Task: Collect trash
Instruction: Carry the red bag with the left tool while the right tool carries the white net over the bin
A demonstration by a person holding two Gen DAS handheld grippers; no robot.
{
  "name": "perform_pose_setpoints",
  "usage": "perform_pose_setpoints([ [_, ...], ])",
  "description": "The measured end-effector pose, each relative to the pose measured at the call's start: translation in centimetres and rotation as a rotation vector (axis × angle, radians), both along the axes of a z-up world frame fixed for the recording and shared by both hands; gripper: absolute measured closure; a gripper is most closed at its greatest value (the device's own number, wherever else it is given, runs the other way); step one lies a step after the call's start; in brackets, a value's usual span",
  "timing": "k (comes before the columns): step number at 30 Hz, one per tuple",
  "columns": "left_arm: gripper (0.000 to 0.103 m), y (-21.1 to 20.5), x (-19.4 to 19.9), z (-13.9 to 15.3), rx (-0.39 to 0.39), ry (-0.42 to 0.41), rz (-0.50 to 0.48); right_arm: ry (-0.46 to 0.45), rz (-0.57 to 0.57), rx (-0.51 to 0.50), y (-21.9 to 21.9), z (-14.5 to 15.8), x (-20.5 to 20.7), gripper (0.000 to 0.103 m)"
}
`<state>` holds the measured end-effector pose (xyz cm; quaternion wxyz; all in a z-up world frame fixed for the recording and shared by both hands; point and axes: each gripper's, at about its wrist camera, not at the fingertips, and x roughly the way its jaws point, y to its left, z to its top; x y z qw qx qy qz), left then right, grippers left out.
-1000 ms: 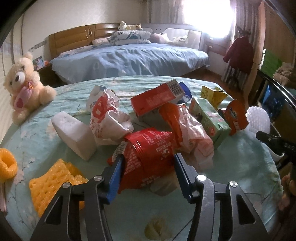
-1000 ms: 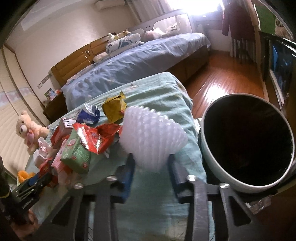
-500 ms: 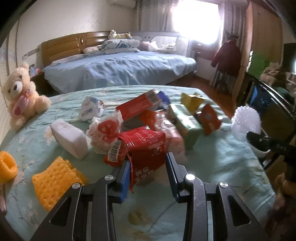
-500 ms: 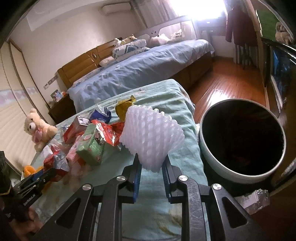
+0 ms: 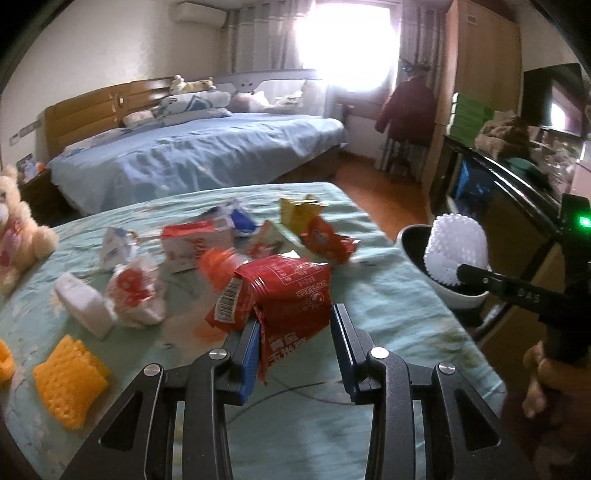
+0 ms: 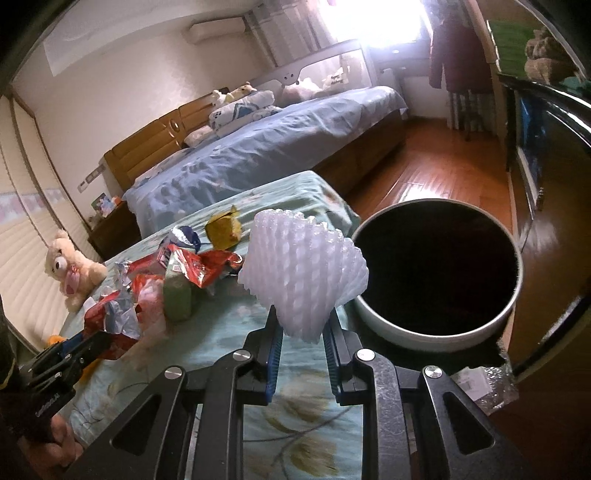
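The left gripper [image 5: 293,332] squeezes a red wrapper [image 5: 284,291]. The right gripper [image 6: 303,332] squeezes white foam [image 6: 303,273], with the bin [image 6: 436,332] at 3 o'clock.

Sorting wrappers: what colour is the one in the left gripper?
Red wrapper, clearest in the left wrist view.

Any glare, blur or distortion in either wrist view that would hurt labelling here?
Left wrist view: the window is blown out to white, the wrappers behind the crumpled red foil packet are motion-smeared, and the fisheye bends the edges. Right wrist view: same window glare, the white foam fruit net is sharp, and the inside of the white-rimmed bin is too dark to read.
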<state>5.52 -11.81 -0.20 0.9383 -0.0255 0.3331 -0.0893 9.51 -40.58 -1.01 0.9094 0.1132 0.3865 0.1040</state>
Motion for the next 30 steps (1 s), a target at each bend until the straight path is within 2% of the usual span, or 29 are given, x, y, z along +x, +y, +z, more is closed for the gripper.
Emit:
perform_pose_setpoints([
  [12, 0.068, -4.0, 1.4, 0.1, 0.006, 0.007, -0.107, -0.003, -0.054, -0.007, -2.6, 0.0, -0.5, 0.081],
  [30, 0.068, -9.9, 7.6, -0.8, 0.02, 0.019, -0.202, 0.03, -0.136, -0.034, -7.8, -0.8, 1.1, 0.081],
])
